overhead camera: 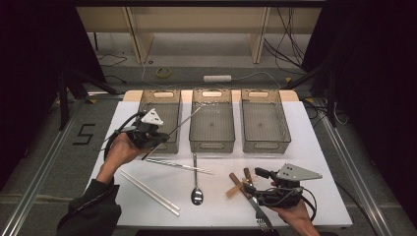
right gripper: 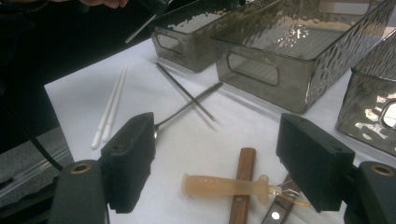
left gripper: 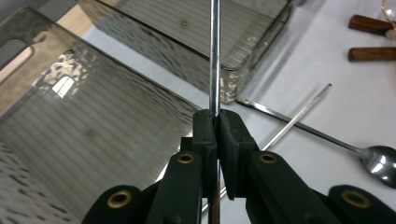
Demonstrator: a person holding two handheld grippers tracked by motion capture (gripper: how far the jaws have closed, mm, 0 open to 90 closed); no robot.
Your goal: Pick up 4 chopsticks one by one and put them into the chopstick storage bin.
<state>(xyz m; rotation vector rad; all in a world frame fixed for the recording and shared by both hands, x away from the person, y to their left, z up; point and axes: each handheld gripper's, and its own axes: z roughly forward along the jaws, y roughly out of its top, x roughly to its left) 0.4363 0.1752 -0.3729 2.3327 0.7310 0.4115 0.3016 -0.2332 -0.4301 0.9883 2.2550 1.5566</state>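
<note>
A: Where is the rod point(overhead camera: 183, 121)?

B: Left of centre in the high view, slanting up-right over the left bin point(overhead camera: 161, 119) toward the middle bin point(overhead camera: 212, 123), off the worktop point(overhead camera: 314, 147).

A: And the fingers?

B: The left gripper point(left gripper: 215, 122) has its fingers pinching the rod. The right gripper point(right gripper: 215, 161), fingers spread and holding nothing, hangs over the wooden handles point(right gripper: 242, 186) at lower right.

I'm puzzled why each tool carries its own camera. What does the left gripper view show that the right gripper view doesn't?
Left gripper view: the left gripper shut on a metal chopstick, above a grey bin. Right gripper view: the right gripper open toward an amber-handled utensil, plus white chopsticks. Shared: the spoon, a second metal chopstick lying on the table, wooden handles.
</note>
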